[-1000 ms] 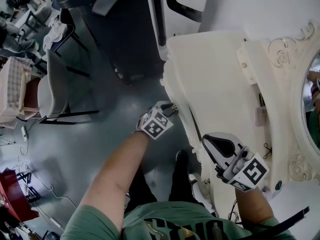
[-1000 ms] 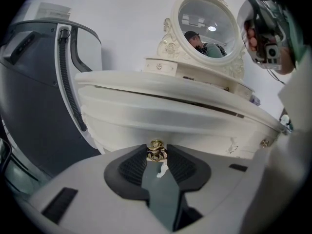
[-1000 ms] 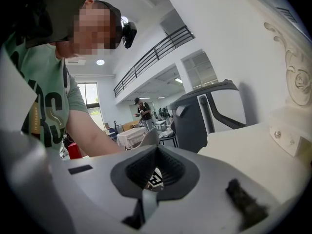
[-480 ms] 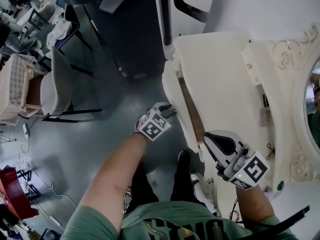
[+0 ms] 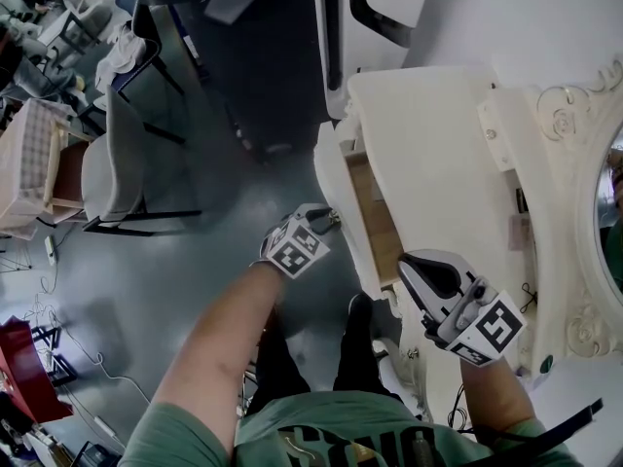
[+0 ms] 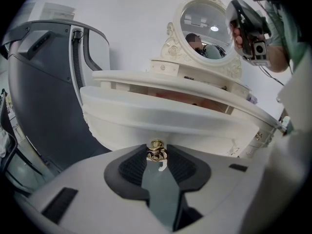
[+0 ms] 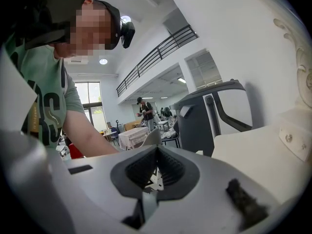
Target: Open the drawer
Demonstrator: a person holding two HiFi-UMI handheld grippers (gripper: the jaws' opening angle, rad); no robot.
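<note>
Left gripper view only: the left gripper's [image 6: 157, 156] ribbed pads clamp the round brass knob [image 6: 156, 148] on the curved cream drawer [image 6: 161, 117]. Head view: the drawer stands part-open at the dressing table's [image 5: 428, 163] front edge, showing its wooden interior. The right gripper [image 7: 156, 155] is closed and empty.

Operator: green short-sleeved T-shirt [image 5: 321, 434] with pale chest lettering, dark trousers [image 5: 282, 358] and black shoe [image 5: 354, 311] at 12 o'clock of it, black head-mounted camera [image 7: 127, 33]; left gripper [image 5: 329, 220] and right gripper [image 5: 404, 267] both light-grey moulded plastic, black ribbed pads [image 6: 130, 167], white cubes [image 5: 296, 246] with black square markers.
</note>
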